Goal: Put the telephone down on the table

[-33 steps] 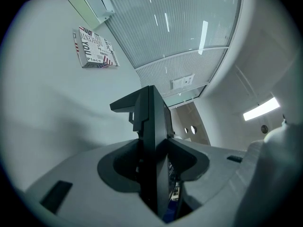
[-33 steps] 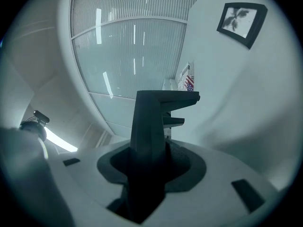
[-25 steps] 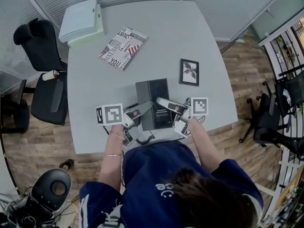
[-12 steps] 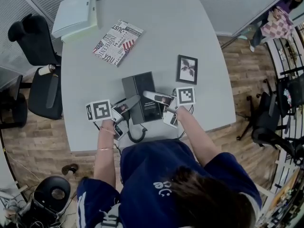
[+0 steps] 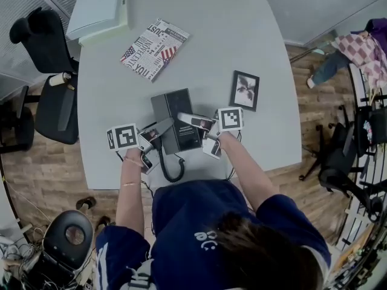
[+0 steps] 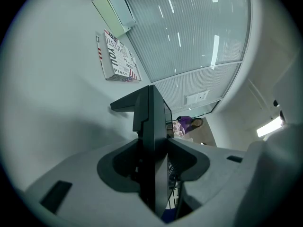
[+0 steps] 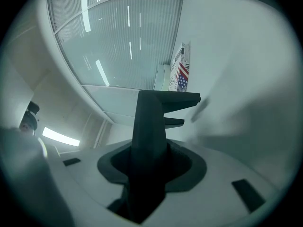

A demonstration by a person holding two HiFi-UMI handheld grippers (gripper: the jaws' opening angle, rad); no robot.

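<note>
A black chair [image 5: 49, 80] is seen at the left on a wooden floor [image 5: 36, 180]. On the grey table [image 5: 242, 29], "JUST" and "YOU" can be read on a printed book [image 5: 155, 49]. The black telephone [image 5: 172, 104], near the table's front, is clamped at its left edge by the left gripper [image 5: 158, 132] and at its right edge by the right gripper [image 5: 192, 121]. A framed picture [image 5: 245, 90] is set further right. Ribbed glass walls [image 6: 189, 37] are seen behind.
</note>
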